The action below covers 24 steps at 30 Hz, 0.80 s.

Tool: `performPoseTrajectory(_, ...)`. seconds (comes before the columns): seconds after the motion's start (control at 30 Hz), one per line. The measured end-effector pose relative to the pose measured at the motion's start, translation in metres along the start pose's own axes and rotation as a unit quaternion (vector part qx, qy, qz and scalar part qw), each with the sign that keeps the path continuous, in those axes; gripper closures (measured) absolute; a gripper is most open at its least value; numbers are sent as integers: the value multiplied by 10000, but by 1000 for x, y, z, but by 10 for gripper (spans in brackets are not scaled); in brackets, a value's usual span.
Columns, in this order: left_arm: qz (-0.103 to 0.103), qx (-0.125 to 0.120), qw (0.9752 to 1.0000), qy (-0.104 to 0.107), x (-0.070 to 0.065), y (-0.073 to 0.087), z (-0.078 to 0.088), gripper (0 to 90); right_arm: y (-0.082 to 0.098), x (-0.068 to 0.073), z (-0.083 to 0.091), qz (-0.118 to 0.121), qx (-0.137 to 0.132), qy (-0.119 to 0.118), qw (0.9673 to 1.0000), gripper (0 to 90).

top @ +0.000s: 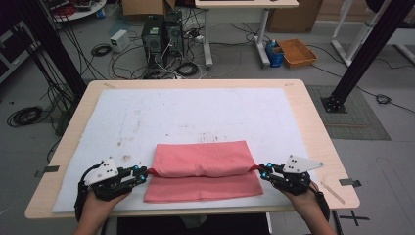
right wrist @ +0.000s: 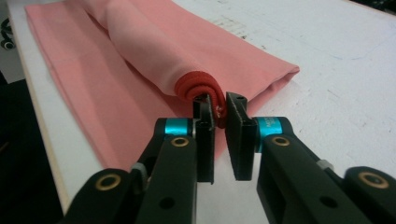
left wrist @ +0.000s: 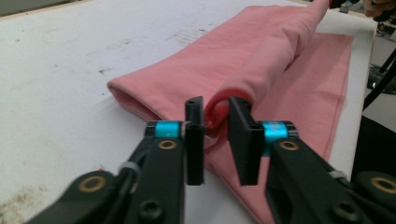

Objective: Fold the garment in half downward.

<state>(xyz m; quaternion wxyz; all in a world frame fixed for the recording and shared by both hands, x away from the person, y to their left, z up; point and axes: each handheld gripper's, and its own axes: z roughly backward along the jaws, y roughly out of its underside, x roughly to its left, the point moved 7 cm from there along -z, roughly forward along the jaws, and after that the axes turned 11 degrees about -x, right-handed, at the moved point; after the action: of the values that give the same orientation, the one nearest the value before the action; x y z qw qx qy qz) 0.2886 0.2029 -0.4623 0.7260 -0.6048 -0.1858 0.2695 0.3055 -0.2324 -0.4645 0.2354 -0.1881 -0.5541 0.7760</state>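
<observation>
Your left gripper (left wrist: 215, 122) stands slightly parted around the pink cloth's (top: 200, 171) bunched corner; your right gripper (right wrist: 220, 112) sits narrowly parted at the opposite corner.

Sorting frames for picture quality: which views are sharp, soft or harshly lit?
High view: even light, weak shadows, slightly soft throughout. Left gripper view: pink cloth sharp at the left claw, blurrier at its far end. Right gripper view: right claw crisp, white mat brightly lit, no glare.

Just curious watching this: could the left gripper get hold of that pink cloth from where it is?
Probably yes: the left gripper already has the pink cloth's bunched edge between its parted jaws, with nothing in the way.
</observation>
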Motion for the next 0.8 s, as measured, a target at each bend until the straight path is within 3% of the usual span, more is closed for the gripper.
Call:
performPoseTrajectory(0.03, 34, -8, 10000, -75, 1, 1, 1, 675, 0, 0, 1, 51, -22, 12, 10000, 749)
performPoseTrajectory(0.13, 254, -27, 9996, -146, 2, 1, 4, 512, 0, -2, 8, -136, -112, 86, 9998, 628)
performPoseTrajectory(0.27, 533, 3, 9982, -280, 5, 1, 1, 427, -4, -12, 16, -471, -318, 312, 9979, 533)
performPoseTrajectory(0.33, 561, 52, 9982, -199, 3, 3, -3, 421, -5, -13, 14, -699, -328, 330, 9965, 485)
performPoseTrajectory(0.5, 521, 188, 9984, -97, -4, 7, -9, 416, 8, -6, -4, -831, 127, 159, 9963, 465)
performPoseTrajectory(0.8, 469, 446, 9979, 100, -13, 15, -21, 420, 16, 5, -21, -698, 447, -211, 9963, 503)
